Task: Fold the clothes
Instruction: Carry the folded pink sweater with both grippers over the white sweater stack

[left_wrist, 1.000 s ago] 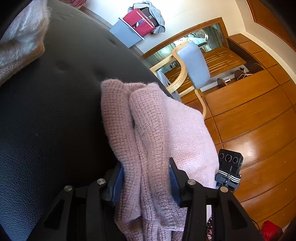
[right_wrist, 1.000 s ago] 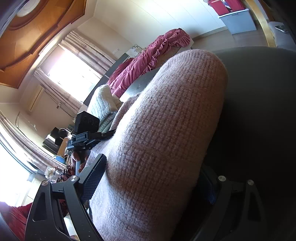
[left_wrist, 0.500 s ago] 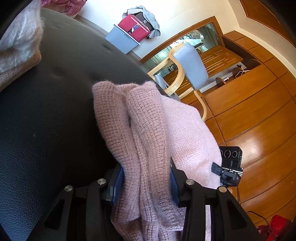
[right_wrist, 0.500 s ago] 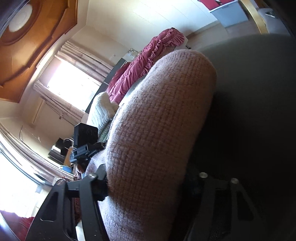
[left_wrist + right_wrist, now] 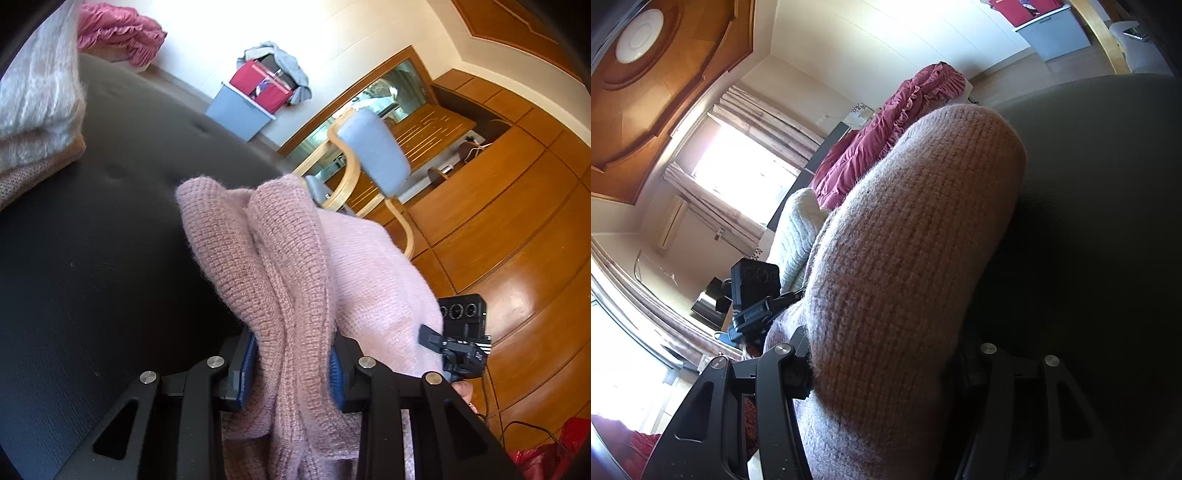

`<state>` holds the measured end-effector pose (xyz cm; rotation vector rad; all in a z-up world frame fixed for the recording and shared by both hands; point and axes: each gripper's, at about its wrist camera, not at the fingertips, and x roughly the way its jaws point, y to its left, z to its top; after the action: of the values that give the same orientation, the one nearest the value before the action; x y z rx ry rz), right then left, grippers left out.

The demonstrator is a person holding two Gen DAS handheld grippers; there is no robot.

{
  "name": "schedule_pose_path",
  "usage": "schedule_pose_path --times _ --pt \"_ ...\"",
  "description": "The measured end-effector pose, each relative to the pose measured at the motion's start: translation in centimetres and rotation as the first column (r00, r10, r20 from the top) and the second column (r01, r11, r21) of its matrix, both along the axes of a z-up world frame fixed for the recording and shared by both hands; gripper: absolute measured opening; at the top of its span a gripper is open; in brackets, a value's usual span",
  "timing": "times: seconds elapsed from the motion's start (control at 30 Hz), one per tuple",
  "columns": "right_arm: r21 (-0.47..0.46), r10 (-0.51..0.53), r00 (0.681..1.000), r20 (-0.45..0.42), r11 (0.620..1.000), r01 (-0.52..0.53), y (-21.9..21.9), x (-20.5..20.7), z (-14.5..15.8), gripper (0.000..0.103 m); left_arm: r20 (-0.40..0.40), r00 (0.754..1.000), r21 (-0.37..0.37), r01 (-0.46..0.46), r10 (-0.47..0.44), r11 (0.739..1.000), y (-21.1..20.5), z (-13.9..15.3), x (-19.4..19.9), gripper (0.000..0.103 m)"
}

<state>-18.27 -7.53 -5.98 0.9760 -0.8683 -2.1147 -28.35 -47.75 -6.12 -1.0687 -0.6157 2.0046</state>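
Observation:
A pink knitted sweater lies bunched in thick folds on a black leather surface. My left gripper has its blue pads against two of those folds, and its jaws are closing on them. In the right wrist view the same sweater bulges up as one big fold and fills the gap of my right gripper, whose jaws are also closing on it. Each view shows the other gripper's black camera block at the sweater's far side.
A stack of folded knitwear sits at the far left of the black surface. Beyond are a maroon quilt, a cream knit, a grey bin of red clothes, a grey chair and wooden floor.
Both pairs of jaws have narrowed onto the sweater; the right finger that stood clear of the knit now touches it. The left hand has shifted and tilted, showing more of the room.

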Motion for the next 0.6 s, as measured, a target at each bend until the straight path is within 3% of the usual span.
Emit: schedule_pose_path --times 0.2,0.4,0.6 --pt "-0.003 0.04 0.999 -0.035 0.999 -0.04 -1.8 0.1 1.6 0.056 -0.059 0.998 0.064 -0.011 0.015 0.998 -0.7 1.4 2.7 0.031" --pt "-0.01 0.138 0.987 -0.082 0.99 -0.139 -6.5 -0.8 4.5 0.055 -0.12 0.991 0.092 -0.043 0.054 0.995 -3.5 4.3 4.7 0.031" --pt "0.02 0.261 0.953 -0.152 0.965 -0.261 -13.1 -4.4 8.6 0.055 -0.23 0.956 0.099 -0.162 0.181 0.982 -9.7 9.3 5.2 0.031"
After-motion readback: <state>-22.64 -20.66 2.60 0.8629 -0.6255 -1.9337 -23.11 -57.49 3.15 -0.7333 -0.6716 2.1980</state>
